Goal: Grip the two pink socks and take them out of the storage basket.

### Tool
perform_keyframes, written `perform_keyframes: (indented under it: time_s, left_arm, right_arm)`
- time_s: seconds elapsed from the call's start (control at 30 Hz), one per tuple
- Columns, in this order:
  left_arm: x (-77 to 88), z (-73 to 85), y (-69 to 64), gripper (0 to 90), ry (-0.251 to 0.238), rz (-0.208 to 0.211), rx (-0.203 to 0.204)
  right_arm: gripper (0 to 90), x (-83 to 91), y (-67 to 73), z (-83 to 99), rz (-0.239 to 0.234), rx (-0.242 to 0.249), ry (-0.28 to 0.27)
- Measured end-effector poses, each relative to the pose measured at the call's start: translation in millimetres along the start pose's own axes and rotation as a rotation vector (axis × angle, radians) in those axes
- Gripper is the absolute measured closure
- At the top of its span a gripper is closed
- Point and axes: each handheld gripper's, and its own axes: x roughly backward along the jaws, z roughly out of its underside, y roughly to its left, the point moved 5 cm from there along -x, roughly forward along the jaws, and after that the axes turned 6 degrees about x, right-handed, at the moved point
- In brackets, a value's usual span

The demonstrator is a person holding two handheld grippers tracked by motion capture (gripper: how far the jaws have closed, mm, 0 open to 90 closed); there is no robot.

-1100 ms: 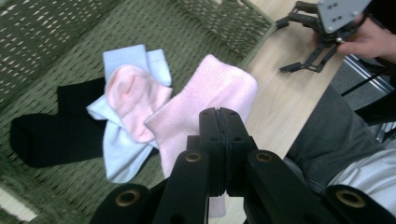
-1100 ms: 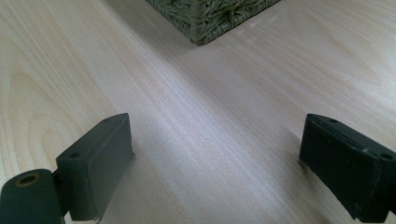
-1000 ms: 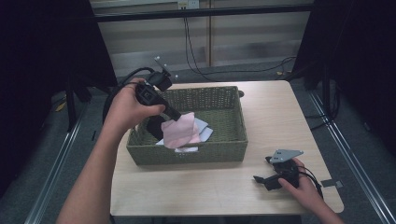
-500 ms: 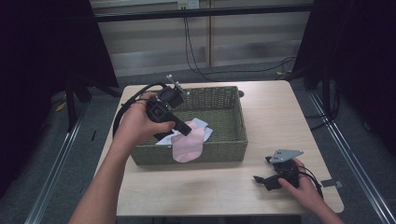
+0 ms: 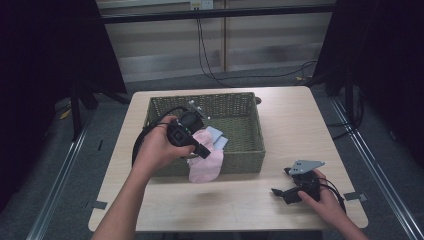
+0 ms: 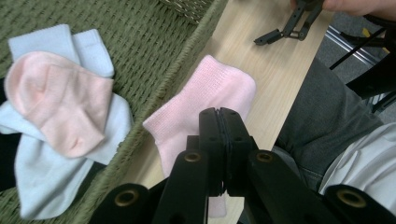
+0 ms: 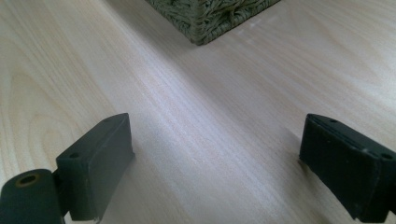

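Note:
My left gripper (image 5: 204, 152) is shut on a pink sock (image 5: 206, 166), which hangs across the front wall of the green wicker basket (image 5: 255, 125). In the left gripper view the closed jaws (image 6: 218, 117) pinch the pink sock (image 6: 205, 91), which dangles over the table just outside the basket rim (image 6: 187, 60). Inside the basket lie a peach sock (image 6: 56, 102) and light blue socks (image 6: 51, 39). My right gripper (image 5: 281, 193) rests on the table at the front right, open with nothing in it; its jaws (image 7: 215, 149) stand wide apart over bare wood.
The wooden table (image 5: 300, 115) has free room to the right of the basket and along its front edge. A basket corner (image 7: 210, 18) lies ahead of the right gripper. The person's lap sits close to the table edge in the left gripper view.
The left gripper has moved down and toward the table's front, carrying the pink sock from above the basket's inside to its front wall. The right gripper has kept still.

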Motion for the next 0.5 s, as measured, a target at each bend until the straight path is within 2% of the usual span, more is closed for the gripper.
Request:
perform_keyframes:
  time_s: [0.17, 0.27, 0.3, 0.43, 0.5]
  left_arm:
    - [-12.2, 2.2, 1.5, 88.6, 0.014, 0.004, 0.008]
    - [-19.5, 3.0, 2.0, 88.5, 0.022, 0.009, -0.002]
    - [-22.0, 3.2, 0.7, 88.5, 0.017, 0.013, 0.011]
    - [-32.8, 3.6, 0.2, 88.4, 0.036, 0.017, -0.005]
    - [-36.1, 3.6, 0.1, 88.3, 0.031, 0.015, -0.004]
  right_arm:
    - [8.8, -0.1, -0.1, 0.0, 0.001, 0.001, -0.001]
    - [8.8, -0.1, -0.1, 0.0, 0.001, 0.001, -0.001]
    - [8.8, 0.0, 0.1, 0.0, 0.000, -0.001, 0.000]
    - [8.8, 0.0, -0.1, 0.0, 0.000, 0.000, 0.000]
    - [8.8, -0.1, -0.1, 0.0, 0.001, 0.001, -0.001]
